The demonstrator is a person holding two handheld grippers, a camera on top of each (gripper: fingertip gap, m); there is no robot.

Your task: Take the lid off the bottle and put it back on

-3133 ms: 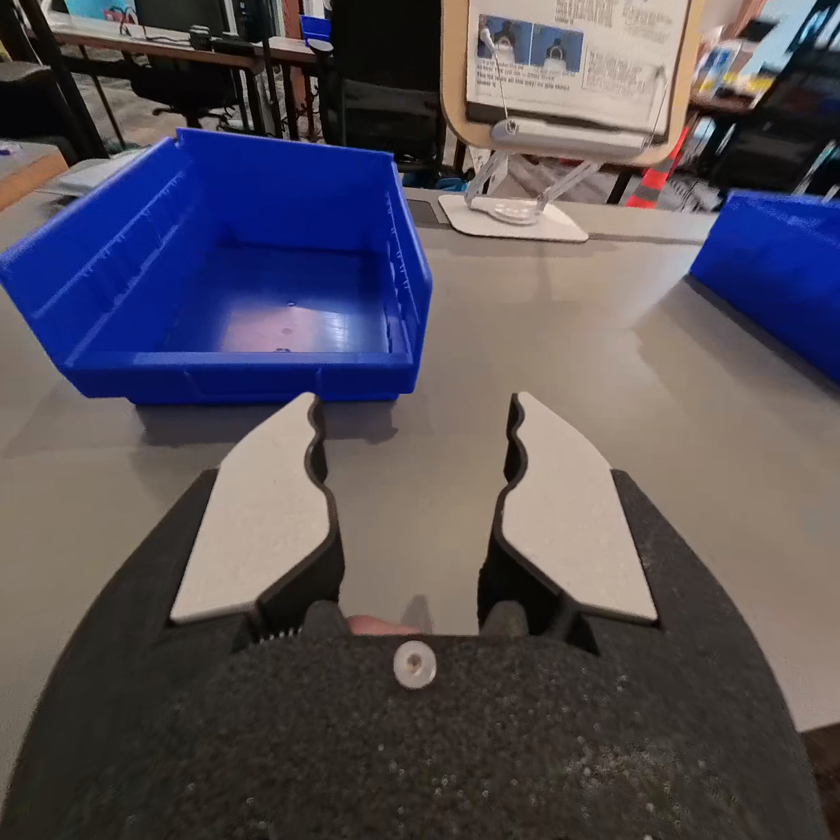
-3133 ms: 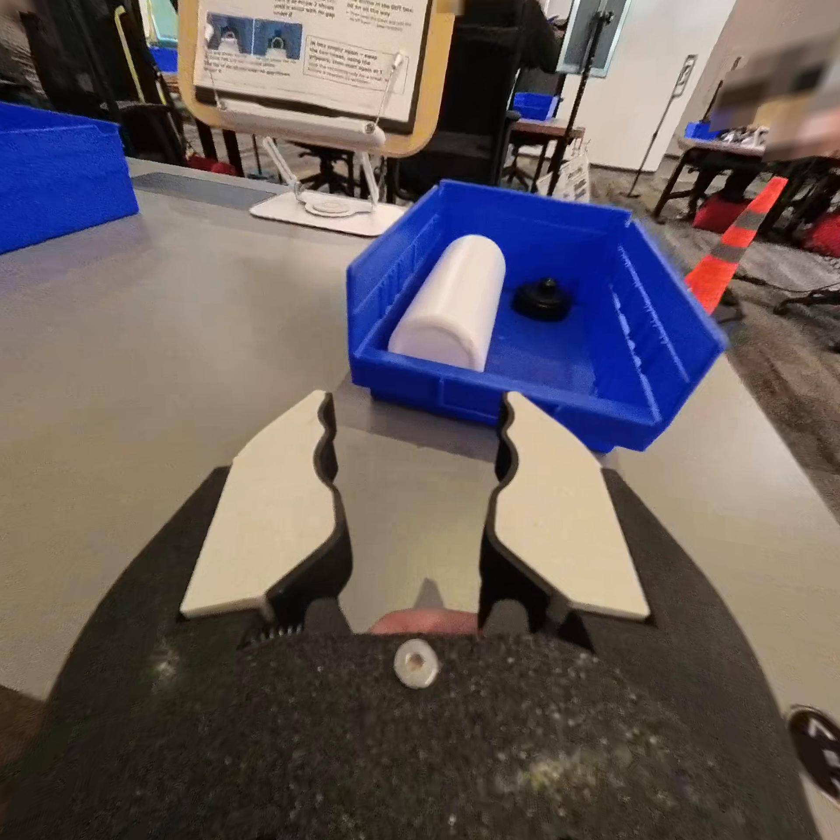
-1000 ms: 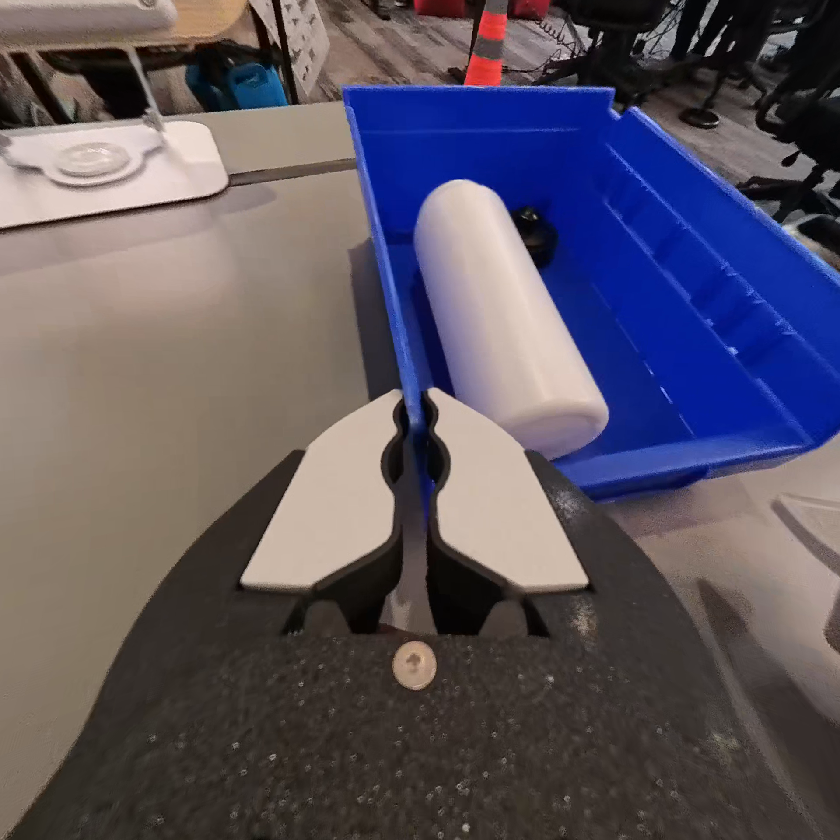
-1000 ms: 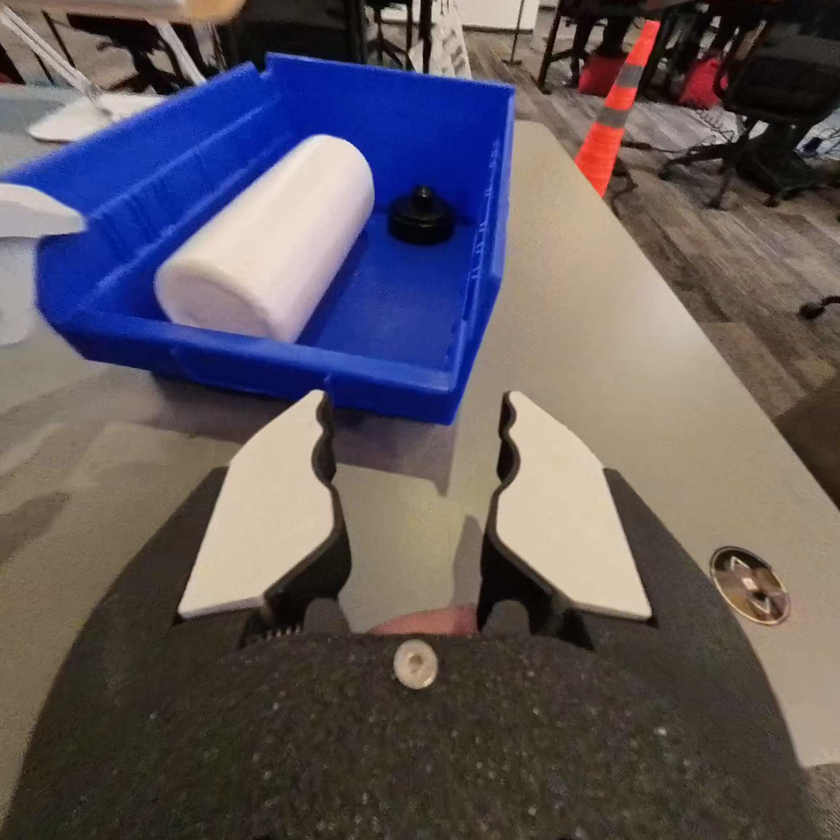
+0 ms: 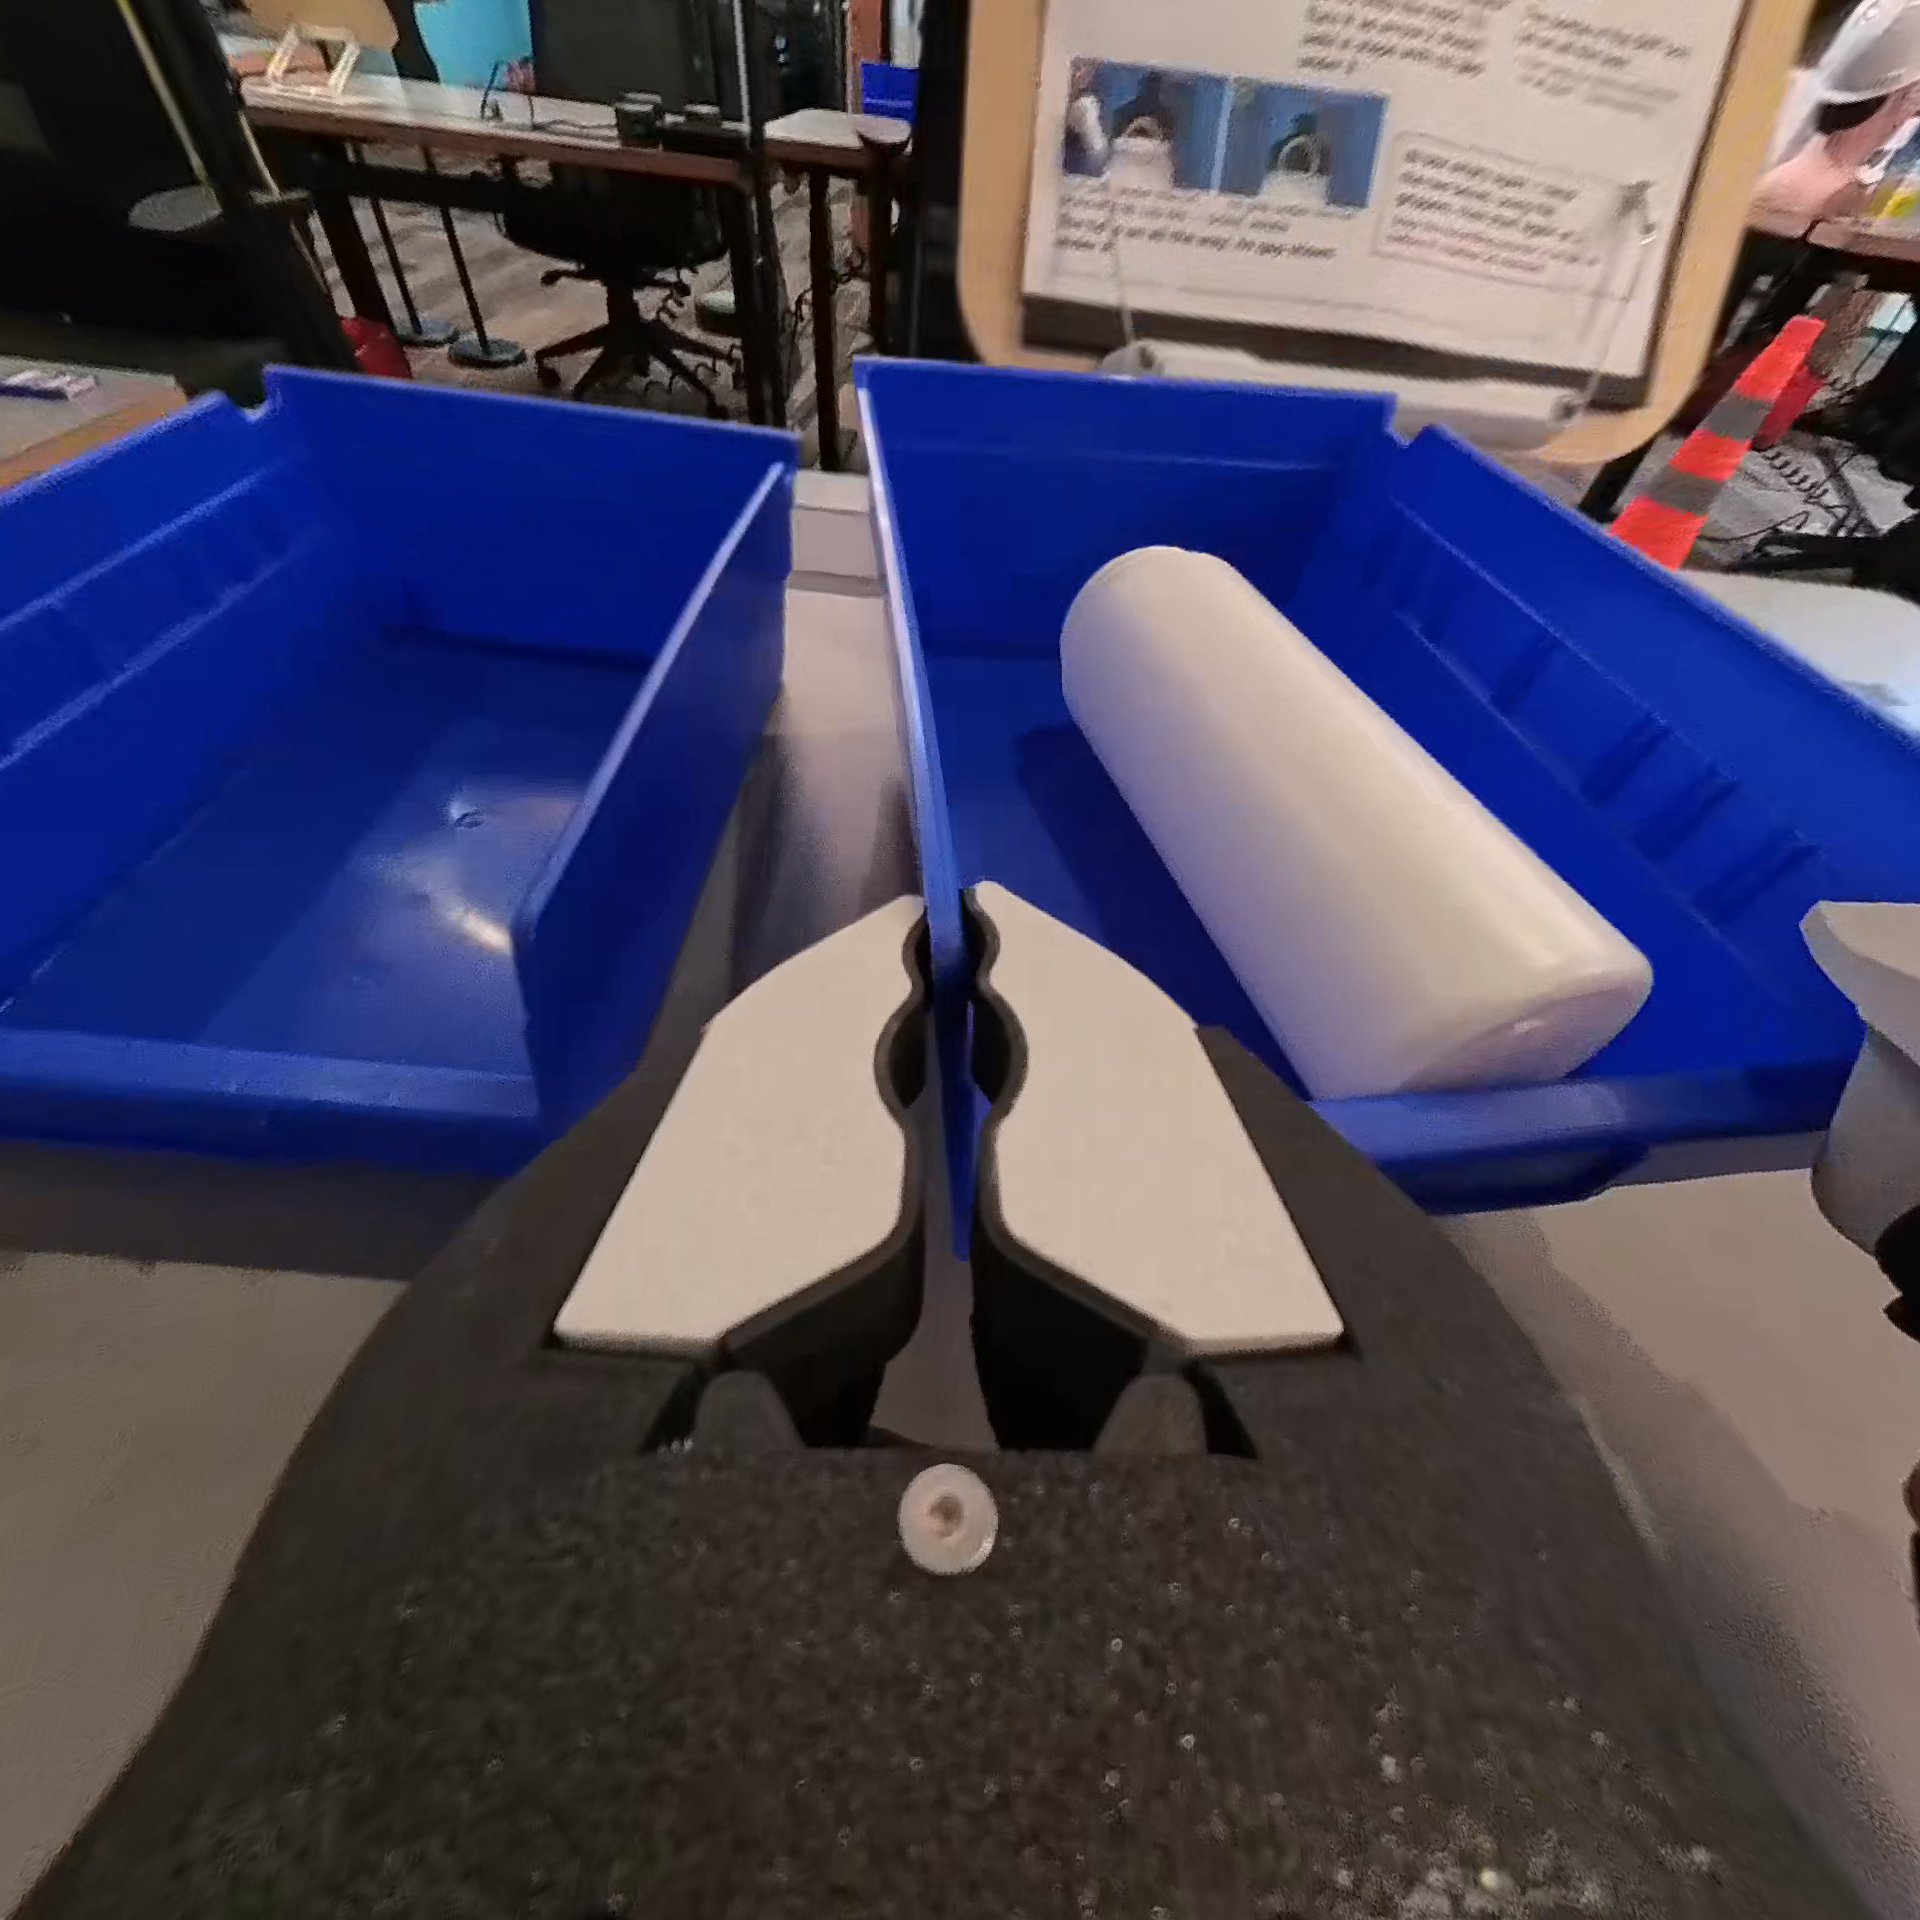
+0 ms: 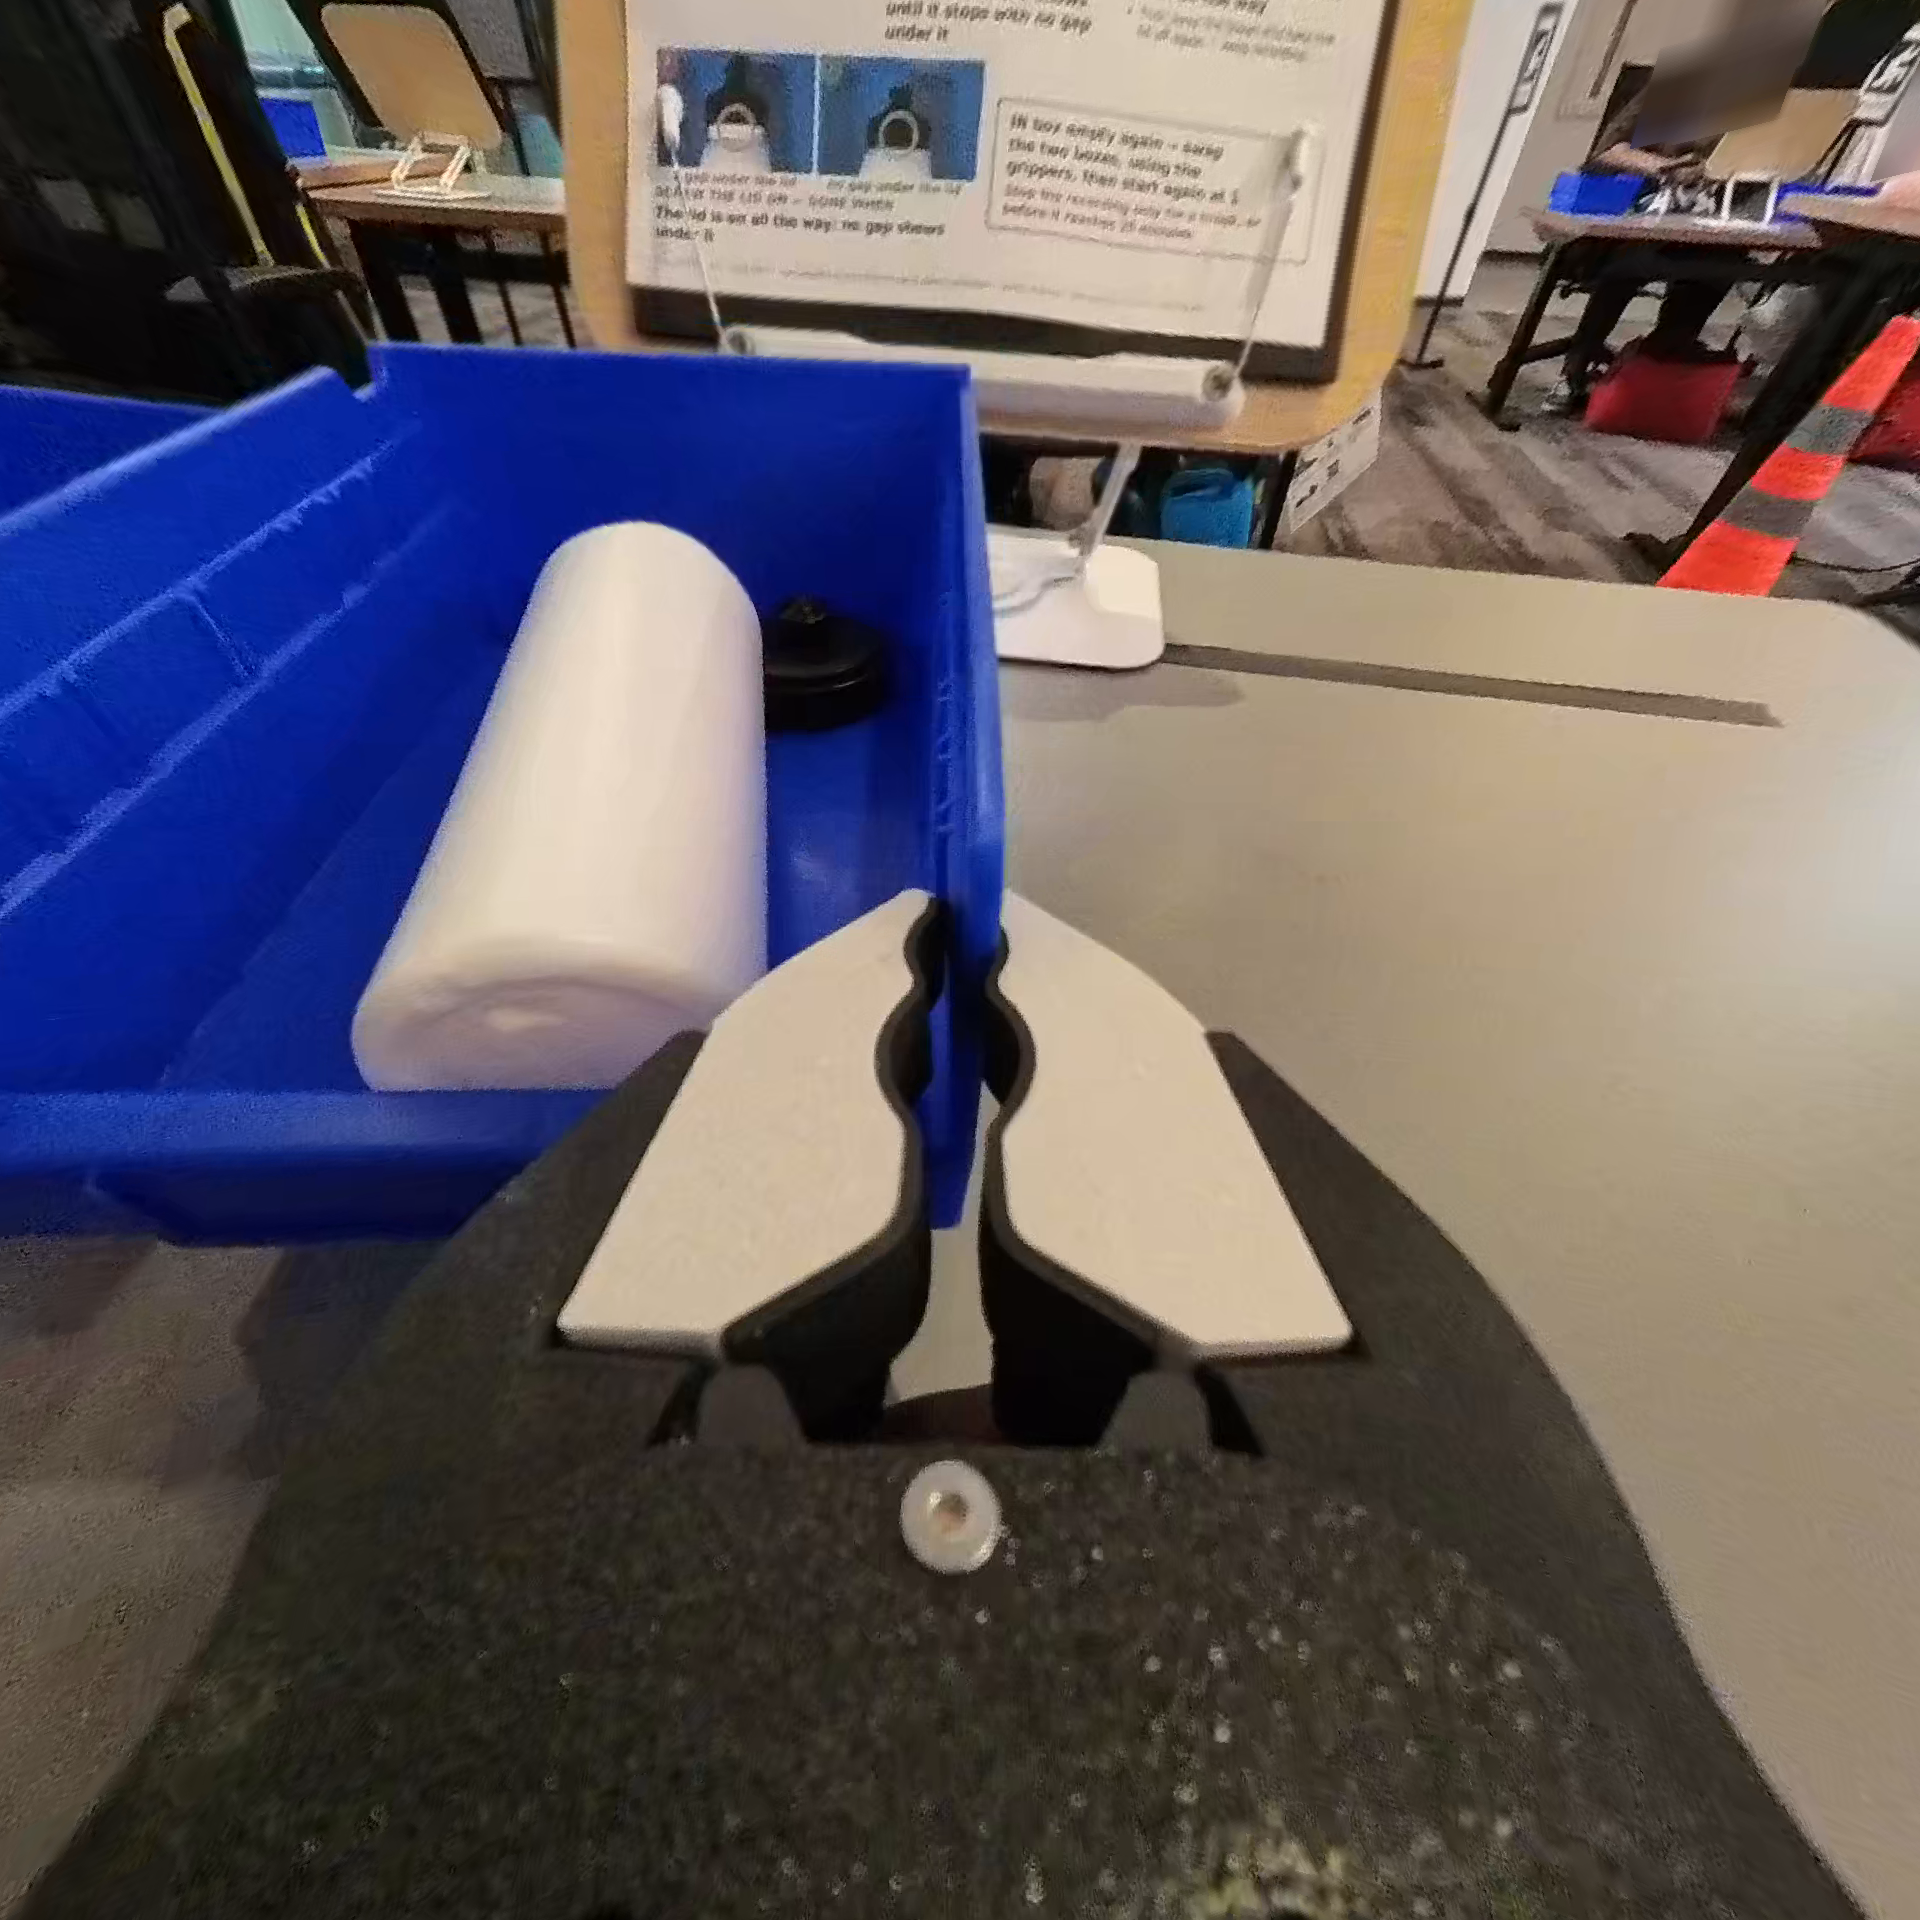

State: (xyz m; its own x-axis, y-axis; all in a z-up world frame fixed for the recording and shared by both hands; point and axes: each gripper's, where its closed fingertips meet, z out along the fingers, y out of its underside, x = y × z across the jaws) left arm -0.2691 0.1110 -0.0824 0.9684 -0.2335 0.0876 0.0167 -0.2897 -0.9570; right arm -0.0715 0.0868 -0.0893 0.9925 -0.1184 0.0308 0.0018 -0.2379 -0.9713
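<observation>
- Left tool (image 5: 948,914): closed on the left wall of the right-hand bin (image 5: 1039,499), both pads pressed flat against the thin blue plastic.
- Right tool (image 6: 966,920): closed on the same bin's right wall, pads gripping from either side. Neither tool holds the bottle or the lid.
- Bottle (image 5: 1320,821): a white cylinder lying on its side on the bin floor, base toward the near wall, neck end toward the far wall.
- Lid (image 6: 821,675): a black disc with a raised knob, lying in the bin at the bottle's far end. Whether it touches the bottle cannot be determined.
- Second bin (image 5: 312,727): stands just left of the first on the worktop (image 6: 1455,935).
- Handling, bottle: the matt, smooth wall appears rigid. Weight is probably modest if empty; contents cannot be seen. On its side it is likely to roll. Grip across the mid-body, pads on opposite sides, and stand it upright before refitting the lid.
- Handling, lid: small, hard and light. The rim offers the widest flats for turning; the knob is a narrower, less secure hold.
- Handling, bin: the thin walls may flex under the pads; expect some twist if it is dragged by them.
</observation>
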